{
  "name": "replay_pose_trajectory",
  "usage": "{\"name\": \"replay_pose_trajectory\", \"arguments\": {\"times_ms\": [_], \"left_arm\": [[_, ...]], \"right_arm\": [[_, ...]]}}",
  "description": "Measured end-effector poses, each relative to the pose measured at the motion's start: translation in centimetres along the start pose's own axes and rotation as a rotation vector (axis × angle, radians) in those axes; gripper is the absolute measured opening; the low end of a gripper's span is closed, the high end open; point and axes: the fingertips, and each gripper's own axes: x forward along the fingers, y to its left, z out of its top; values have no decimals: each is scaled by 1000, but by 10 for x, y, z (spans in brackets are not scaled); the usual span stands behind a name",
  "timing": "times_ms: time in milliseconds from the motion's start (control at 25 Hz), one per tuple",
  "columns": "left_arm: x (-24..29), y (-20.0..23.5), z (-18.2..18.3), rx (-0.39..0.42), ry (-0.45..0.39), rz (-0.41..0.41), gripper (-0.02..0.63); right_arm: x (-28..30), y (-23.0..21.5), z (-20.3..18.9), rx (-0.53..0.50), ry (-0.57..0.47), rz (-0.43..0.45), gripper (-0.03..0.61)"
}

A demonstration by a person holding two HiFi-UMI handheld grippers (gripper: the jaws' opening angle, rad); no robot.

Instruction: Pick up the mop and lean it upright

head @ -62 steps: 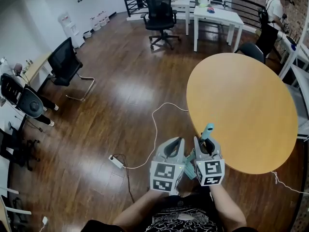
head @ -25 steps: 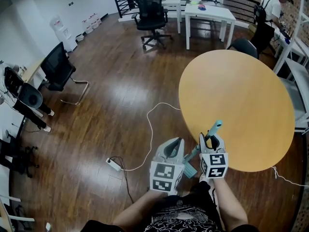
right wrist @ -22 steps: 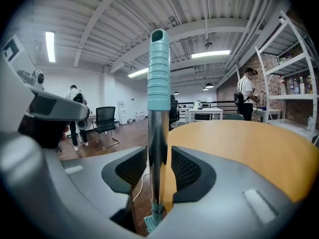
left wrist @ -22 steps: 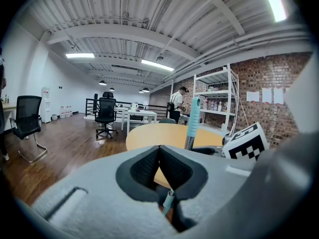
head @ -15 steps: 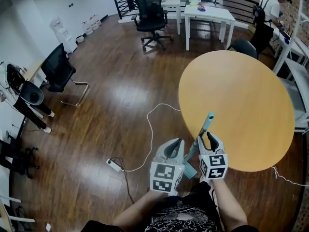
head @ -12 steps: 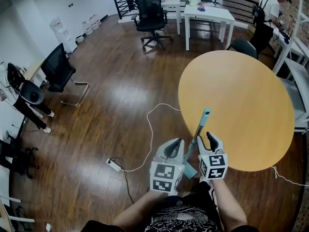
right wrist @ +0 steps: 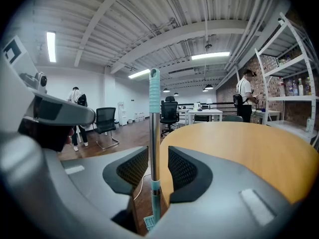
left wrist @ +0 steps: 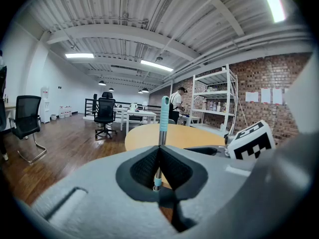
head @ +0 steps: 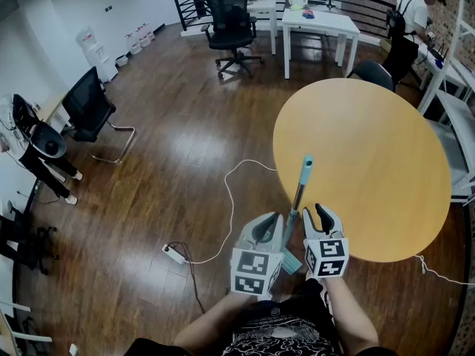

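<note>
The mop stands near upright on the wood floor beside the round yellow table (head: pixel 371 162). Its silver pole with a teal tip (head: pixel 298 195) (left wrist: pixel 163 118) (right wrist: pixel 154 128) rises from a teal head (head: pixel 290 261) between my two grippers. Whether the pole touches the table's rim I cannot tell. My right gripper (head: pixel 320 212) (right wrist: pixel 158 156) is open. Its jaws have just been closing, and the pole shows in their gap with no pad pressing it. From above the pole stands just left of its fingers. My left gripper (head: pixel 272 218) (left wrist: pixel 159 151) is shut and empty, pointing at the pole.
A power strip (head: pixel 173 250) and its white cable (head: pixel 237 191) lie on the floor to the left. Office chairs (head: pixel 231 17) (head: pixel 96 102), white desks (head: pixel 319 24) and metal shelving (head: pixel 460 73) ring the room. One person (head: pixel 412 17) stands far right, another (head: pixel 37 147) at the left.
A second ago the right gripper held the pole. Its jaws have since parted from it, and the teal tip has swung left, standing between the two grippers. The left gripper stays put.
</note>
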Motion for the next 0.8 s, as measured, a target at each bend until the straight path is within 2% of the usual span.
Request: {"name": "replay_pose_trajectory", "arguments": {"times_ms": [120, 280, 360, 800], "left_arm": [[-3, 0, 1, 0, -3, -6, 3], [-6, -5, 2, 2, -10, -25, 3], [-4, -10, 1, -6, -15, -38, 3], [-7, -27, 12, 5, -53, -80, 3]], "right_arm": [[-8, 7, 8, -13, -12, -6, 104], [-26, 21, 25, -25, -52, 1, 18], [-36, 27, 35, -29, -76, 7, -1], [-80, 54, 90, -24, -183, 45, -3]]}}
